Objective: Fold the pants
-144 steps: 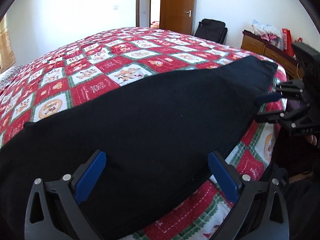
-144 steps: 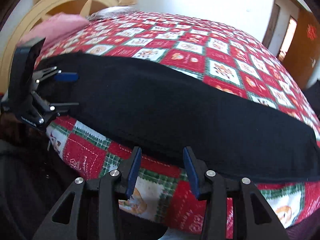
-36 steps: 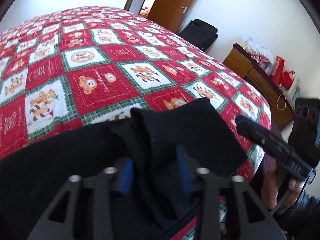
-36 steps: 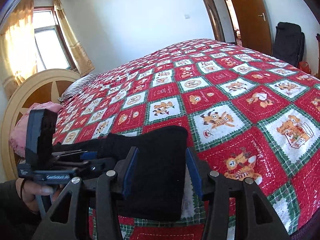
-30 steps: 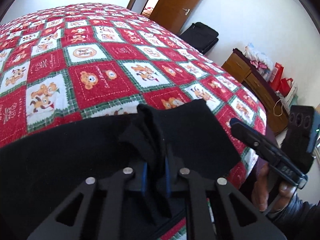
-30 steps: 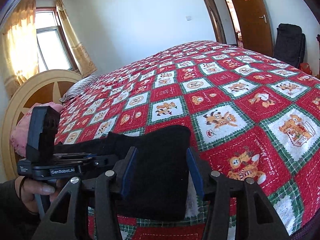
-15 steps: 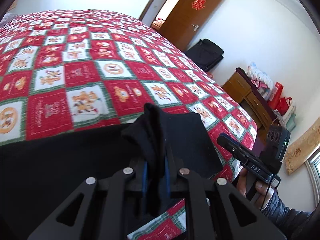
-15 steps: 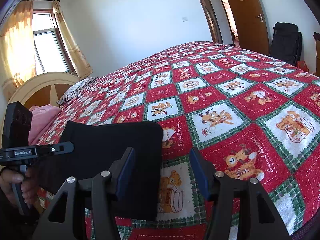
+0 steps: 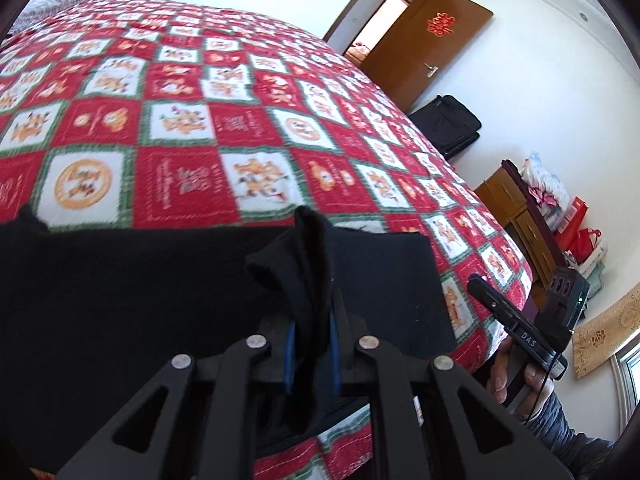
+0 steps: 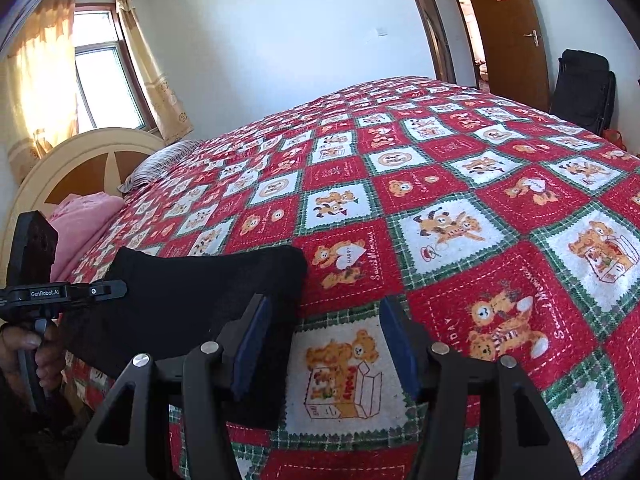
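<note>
Two pairs of black tongs with blue pads work over the black fabric pants point(image 9: 120, 280), which lie folded near the front edge of the bed, on its red, white and green patchwork quilt with bear pictures point(image 10: 460, 216). The left tongs point(image 9: 312, 344) are pressed together on a bunched fold of the pants, which stands up between the pads. The right tongs point(image 10: 324, 344) are spread wide with nothing between them, held over the quilt just beside the folded end of the pants point(image 10: 200, 292); the left pad overlaps the cloth's edge. A brown wooden door point(image 10: 508, 32) stands beyond the bed.
</note>
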